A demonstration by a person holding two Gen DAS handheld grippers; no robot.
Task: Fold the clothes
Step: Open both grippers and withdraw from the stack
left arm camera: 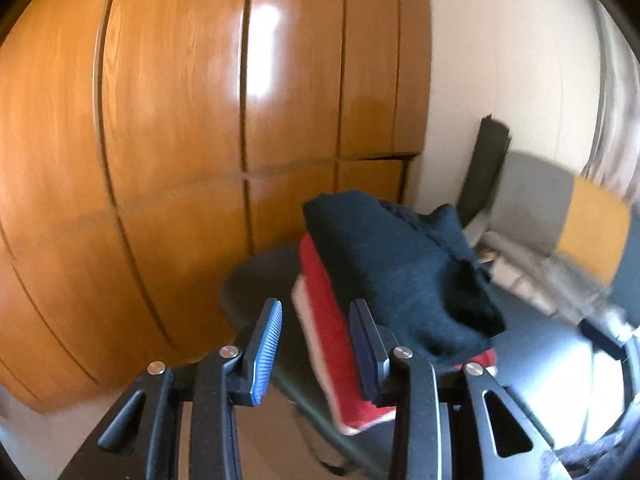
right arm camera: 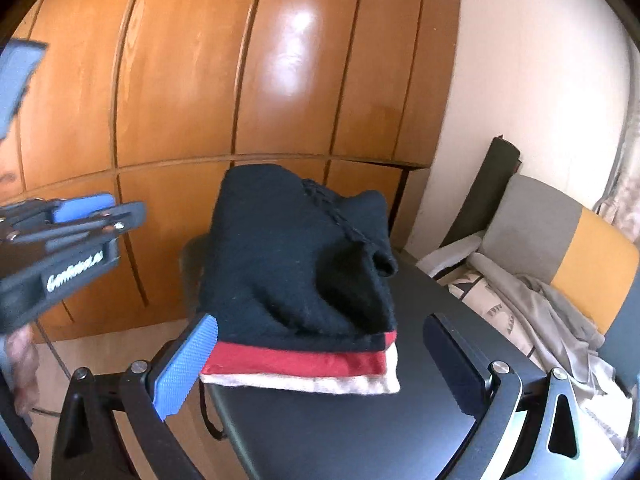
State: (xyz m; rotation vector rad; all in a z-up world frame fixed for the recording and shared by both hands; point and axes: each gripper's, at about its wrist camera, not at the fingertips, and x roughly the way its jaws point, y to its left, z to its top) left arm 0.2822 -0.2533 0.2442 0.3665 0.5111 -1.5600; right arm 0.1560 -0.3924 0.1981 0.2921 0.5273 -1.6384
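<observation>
On the dark, glossy desk (right arm camera: 360,432), toward its far end, sits the stack of folded clothes: a navy knitted garment (right arm camera: 296,256) slumped on top, a red folded layer (right arm camera: 296,360) under it, and a pale cream layer (right arm camera: 304,385) at the bottom. Its near edge runs crosswise in the right wrist view, squarely facing the right tool (right arm camera: 320,364), whose jaws stand spread wide on either side of that edge, the blue ribbed pad (right arm camera: 185,364) near the stack's left corner and the dark pad well apart from the right corner, gripping nothing. From the left wrist view the same stack lies ahead and slightly to the right of the left tool (left arm camera: 316,344), its long side running away from the camera; those jaws are half parted and empty, though the dark pad overlaps the red layer's edge in view, and whether it touches I cannot tell. I judge the right hand the better placed, centred on the stack, while the left hangs off to its side beside the orange wooden wardrobe doors (right arm camera: 240,80). Beyond the desk's right edge stands a grey and mustard armchair (right arm camera: 560,236) with pale cloth (right arm camera: 532,320) heaped on it, possibly more clothes to fold.
</observation>
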